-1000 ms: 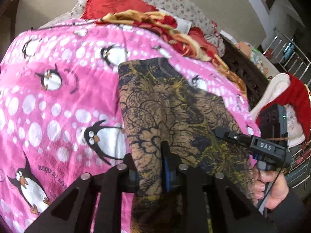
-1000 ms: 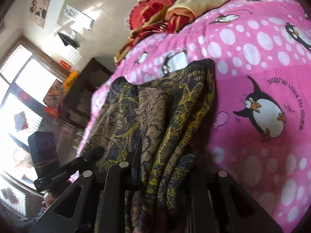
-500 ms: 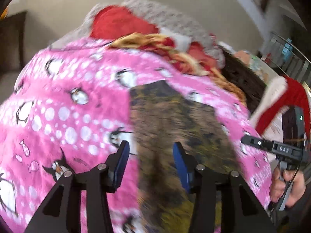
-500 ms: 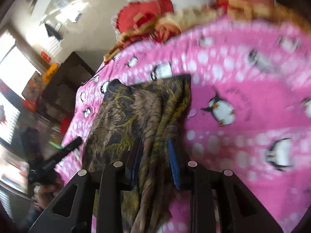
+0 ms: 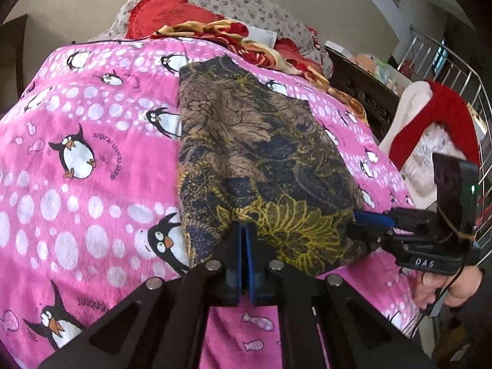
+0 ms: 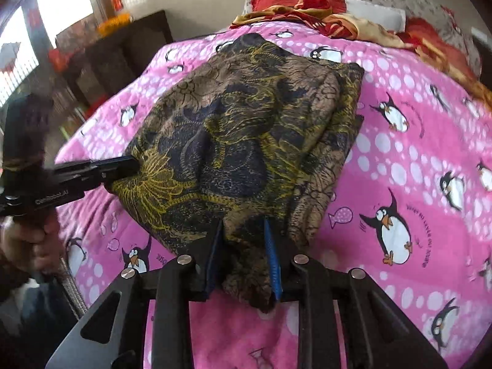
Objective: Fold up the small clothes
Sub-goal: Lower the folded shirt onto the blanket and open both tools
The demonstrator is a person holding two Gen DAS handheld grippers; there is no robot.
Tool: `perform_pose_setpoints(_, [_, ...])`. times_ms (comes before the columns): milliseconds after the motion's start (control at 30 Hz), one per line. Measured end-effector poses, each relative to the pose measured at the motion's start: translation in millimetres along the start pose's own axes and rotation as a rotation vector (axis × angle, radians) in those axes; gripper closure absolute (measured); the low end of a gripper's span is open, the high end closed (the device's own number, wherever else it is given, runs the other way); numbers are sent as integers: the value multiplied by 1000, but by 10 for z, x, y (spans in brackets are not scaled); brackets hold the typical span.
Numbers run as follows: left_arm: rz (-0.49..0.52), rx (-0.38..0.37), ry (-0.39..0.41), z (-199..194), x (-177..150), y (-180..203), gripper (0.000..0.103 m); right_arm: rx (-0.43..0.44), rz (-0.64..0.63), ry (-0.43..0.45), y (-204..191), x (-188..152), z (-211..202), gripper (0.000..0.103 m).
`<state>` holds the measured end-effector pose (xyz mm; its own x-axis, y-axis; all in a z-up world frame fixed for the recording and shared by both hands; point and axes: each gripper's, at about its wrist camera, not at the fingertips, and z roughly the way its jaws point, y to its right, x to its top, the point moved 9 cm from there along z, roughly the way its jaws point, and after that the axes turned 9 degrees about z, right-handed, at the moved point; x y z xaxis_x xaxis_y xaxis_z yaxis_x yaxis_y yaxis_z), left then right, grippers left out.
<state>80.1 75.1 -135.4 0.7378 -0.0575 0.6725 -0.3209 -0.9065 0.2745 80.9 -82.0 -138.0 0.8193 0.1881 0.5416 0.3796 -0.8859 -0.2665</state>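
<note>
A dark garment (image 5: 261, 141) with a yellow and brown floral print lies on the pink penguin blanket (image 5: 92, 184). Its near edge is raised between the two grippers. My left gripper (image 5: 245, 233) is shut on the near hem, its blue pads pressed together. In the right wrist view it (image 6: 129, 166) pinches the garment's (image 6: 246, 123) left corner. My right gripper (image 6: 243, 240) holds a bunched wad of the cloth between its pads, and its jaws are closing. In the left wrist view it (image 5: 356, 224) grips the near right corner.
Red and gold bedding (image 5: 200, 27) and floral pillows are piled at the head of the bed. A dark wooden cabinet (image 5: 363, 92) and a metal rack with red and white clothes (image 5: 430, 123) stand to the right. Dark furniture (image 6: 123, 52) and a window are on the other side.
My left gripper let go of the cloth, opened, moved along the edge and shut again on the hem. The right gripper rolled and shifted with its bunch of cloth. The garment is now spread wider.
</note>
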Motion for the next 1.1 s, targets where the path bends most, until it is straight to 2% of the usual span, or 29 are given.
perform_pose_setpoints(133, [10,1,10,-138,154,35,98,13,21,-17,-16,31,-43,78])
perform_pose_setpoints(200, [29,2,52,-221,406,45,95,54,60,-17,-48,159,-153,78])
perform_pose_setpoints(267, [24,23,84,-183,764,-10,89,54,78,45,-46,446,-267,78])
perform_pose_setpoints(333, [-13,70,97,-21,1135,-140,78,-17,104,119,19,817,-289,78])
perform_pose_setpoints(433, [-80,124,49,440,1551,-341,76,-165,211,163,187,1281,-109,78])
perform_pose_setpoints(500, [-41,187,-11,792,1721,-394,76,-213,285,178,270,1500,95,78])
perform_pose_setpoints(600, [-16,221,-48,1167,1749,-491,75,-259,291,197,372,1623,349,78])
perform_pose_setpoints(667, [-47,208,-64,1333,1663,-558,74,-316,303,147,523,1509,589,77])
perform_pose_setpoints(733, [-65,196,-28,1385,1631,-593,71,-293,304,123,610,1355,738,77])
perform_pose_setpoints(767, [-75,187,-17,1406,1616,-613,71,-274,290,158,618,1327,724,77])
perform_pose_setpoints(833, [-97,166,-12,1425,1604,-642,71,-243,289,164,643,1301,728,77])
perform_pose_setpoints(900, [-98,160,-22,1410,1614,-638,71,-233,294,155,651,1307,740,77])
perform_pose_setpoints(967, [-84,166,-69,1308,1611,-597,70,-247,271,140,628,1311,742,75])
perform_pose_setpoints(1000, [-80,170,-82,1218,1613,-566,68,-253,253,117,595,1314,726,75])
perform_pose_setpoints(1067, [-35,178,-43,857,1614,-449,51,-254,217,65,527,1327,615,75])
perform_pose_setpoints(1100, [-8,179,-16,698,1608,-390,30,-225,206,63,461,1322,474,75])
